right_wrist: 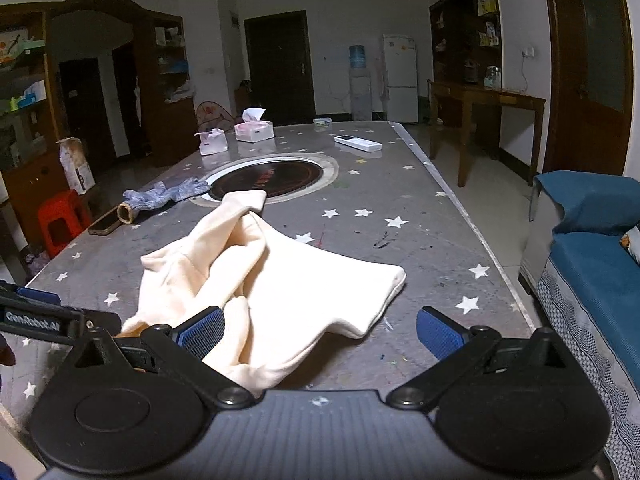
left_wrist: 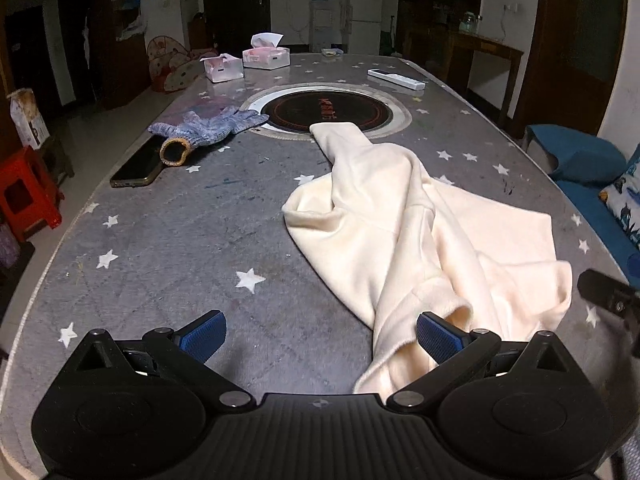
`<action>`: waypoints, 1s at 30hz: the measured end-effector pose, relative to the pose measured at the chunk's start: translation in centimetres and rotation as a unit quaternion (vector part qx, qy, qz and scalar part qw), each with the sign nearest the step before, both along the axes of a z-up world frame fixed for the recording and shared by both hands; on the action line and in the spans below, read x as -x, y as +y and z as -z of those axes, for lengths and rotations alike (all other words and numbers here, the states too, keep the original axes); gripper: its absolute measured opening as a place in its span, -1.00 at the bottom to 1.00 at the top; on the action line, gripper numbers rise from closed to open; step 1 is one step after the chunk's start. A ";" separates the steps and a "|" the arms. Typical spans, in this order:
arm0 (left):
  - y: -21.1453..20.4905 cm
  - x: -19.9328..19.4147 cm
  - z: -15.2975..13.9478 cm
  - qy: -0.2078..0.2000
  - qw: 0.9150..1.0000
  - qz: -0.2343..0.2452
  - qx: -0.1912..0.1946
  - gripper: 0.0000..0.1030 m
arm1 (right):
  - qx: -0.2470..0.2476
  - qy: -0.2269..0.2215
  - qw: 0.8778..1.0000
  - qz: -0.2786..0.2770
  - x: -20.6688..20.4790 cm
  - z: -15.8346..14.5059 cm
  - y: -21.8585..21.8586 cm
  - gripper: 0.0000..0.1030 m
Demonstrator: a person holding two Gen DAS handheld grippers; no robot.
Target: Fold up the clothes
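Place: we were in a home's living-dining room.
Landmark: we faced a star-patterned table (right_wrist: 400, 200) with an inset cooker (right_wrist: 266, 178).
Beyond the table: fridge (right_wrist: 399, 78), water dispenser (right_wrist: 359, 84).
Right of it: blue sofa (right_wrist: 592, 256).

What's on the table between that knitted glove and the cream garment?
Nothing: between the glove and the cream garment there is only bare starry tablecloth, clearest in the left wrist view.

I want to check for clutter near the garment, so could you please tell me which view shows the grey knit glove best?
The left wrist view: the grey knit glove appears large, with its cuff opening and fingers distinct, lying beside a phone. The right wrist view shows it smaller and farther away at the left, fingers hardly separable.
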State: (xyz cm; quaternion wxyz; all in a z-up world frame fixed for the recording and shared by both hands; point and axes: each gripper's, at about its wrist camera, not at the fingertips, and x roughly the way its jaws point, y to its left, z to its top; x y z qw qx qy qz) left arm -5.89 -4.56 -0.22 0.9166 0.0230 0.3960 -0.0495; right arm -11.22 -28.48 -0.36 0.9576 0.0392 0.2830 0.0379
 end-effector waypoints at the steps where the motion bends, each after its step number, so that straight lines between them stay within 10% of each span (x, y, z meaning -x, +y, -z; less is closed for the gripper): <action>1: -0.1 0.2 0.0 -0.002 1.000 0.001 -0.002 1.00 | 0.000 0.000 1.000 0.000 0.1 -0.1 0.0 1.00; 30: -1.0 1.8 -0.2 -0.005 1.000 0.018 -0.008 1.00 | 0.022 -0.012 0.999 -0.023 1.9 -0.9 2.0 1.00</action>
